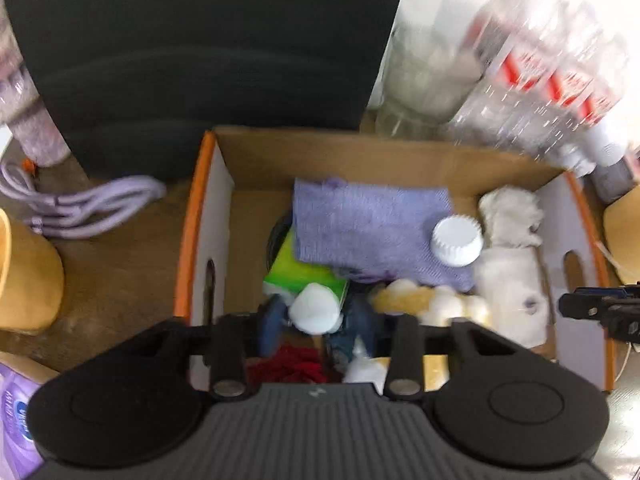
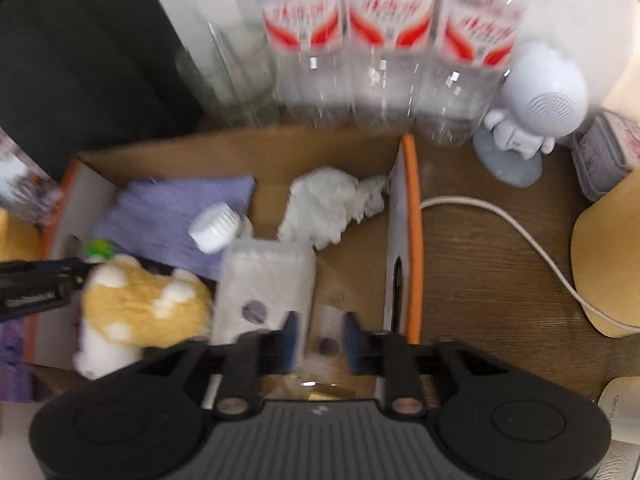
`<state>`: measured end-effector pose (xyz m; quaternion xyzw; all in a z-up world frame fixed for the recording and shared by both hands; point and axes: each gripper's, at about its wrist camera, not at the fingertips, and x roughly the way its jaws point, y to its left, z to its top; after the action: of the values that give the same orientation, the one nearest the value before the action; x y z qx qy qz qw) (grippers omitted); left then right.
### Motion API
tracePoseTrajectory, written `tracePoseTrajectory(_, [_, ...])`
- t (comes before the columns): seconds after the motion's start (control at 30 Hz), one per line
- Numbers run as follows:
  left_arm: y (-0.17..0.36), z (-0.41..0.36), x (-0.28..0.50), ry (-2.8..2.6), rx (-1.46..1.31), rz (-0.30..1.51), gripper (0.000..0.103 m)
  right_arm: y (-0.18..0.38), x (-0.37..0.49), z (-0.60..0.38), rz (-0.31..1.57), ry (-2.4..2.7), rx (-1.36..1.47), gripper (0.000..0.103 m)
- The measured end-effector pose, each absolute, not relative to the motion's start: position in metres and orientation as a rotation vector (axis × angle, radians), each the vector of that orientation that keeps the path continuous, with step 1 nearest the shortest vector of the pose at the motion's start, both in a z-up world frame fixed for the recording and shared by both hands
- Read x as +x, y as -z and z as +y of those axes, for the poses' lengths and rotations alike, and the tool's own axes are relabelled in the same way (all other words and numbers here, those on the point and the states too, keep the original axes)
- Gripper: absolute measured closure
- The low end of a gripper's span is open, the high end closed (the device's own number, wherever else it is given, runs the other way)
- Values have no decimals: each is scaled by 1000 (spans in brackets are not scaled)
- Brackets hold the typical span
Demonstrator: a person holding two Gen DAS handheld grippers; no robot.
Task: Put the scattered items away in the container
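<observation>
An orange-rimmed cardboard box (image 1: pixel 192 216) holds a purple cloth (image 1: pixel 368 220), a white cap (image 1: pixel 456 240), crumpled white tissue (image 1: pixel 512 212), a green packet (image 1: pixel 296 268), a yellow and white plush toy (image 1: pixel 432 300) and a clear plastic pack (image 1: pixel 512 296). My left gripper (image 1: pixel 316 316) is over the box's near end, shut on a white rounded object (image 1: pixel 316 308). My right gripper (image 2: pixel 318 340) is over the box (image 2: pixel 412 216) near its right wall, its blue fingers close on either side of a small clear packet (image 2: pixel 328 332). The plush (image 2: pixel 144 300) and the pack (image 2: pixel 264 280) lie to its left.
A coiled purple cable (image 1: pixel 80 208) and a tan cup (image 1: pixel 24 276) lie left of the box. A pack of water bottles (image 2: pixel 388 40), a white figurine speaker (image 2: pixel 532 108), a white cable (image 2: pixel 500 220) and a tan object (image 2: pixel 608 264) stand behind and right of it. A dark panel (image 1: pixel 200 60) stands behind.
</observation>
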<state>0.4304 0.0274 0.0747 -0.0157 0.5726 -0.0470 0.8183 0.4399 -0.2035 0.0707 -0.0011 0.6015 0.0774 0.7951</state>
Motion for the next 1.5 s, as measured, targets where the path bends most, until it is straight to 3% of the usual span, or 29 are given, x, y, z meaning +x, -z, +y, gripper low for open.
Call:
tracePoseTrajectory(0.07, [-74,24,432,106,6,1241,42,-70,439,-200,1270,-153,-31,46])
tracePoseTrajectory(0.2, [-93,26,428,93,-15,1248,33,-86,437,-200,1257,-148,-12,44])
tracePoseTrajectory(0.27, [-113,27,419,81,-34,1189,21,-98,430,-201,1227,-156,-4,40])
tracePoseTrajectory(0.33, [-137,22,396,39,1,1043,6,-119,414,-200,1135,-176,-1,38])
tracePoseTrajectory(0.37, [-149,19,377,22,32,922,0,-130,401,-201,1062,-188,-3,32])
tracePoseTrajectory(0.47, [-165,12,303,6,100,471,0,-160,333,-204,645,-205,-66,10])
tracePoseTrajectory(0.53, [-163,11,261,29,77,290,0,-160,285,-207,401,-202,-87,7])
tracePoseTrajectory(0.9, [-151,7,193,48,-18,272,0,-155,207,-204,343,-188,-3,7])
tracePoseTrajectory(1.27, [-95,14,45,31,31,379,0,-76,65,-202,427,-152,-6,7])
tracePoseTrajectory(1.5, [-70,20,-45,68,-19,407,0,-56,-27,-214,443,-127,60,6])
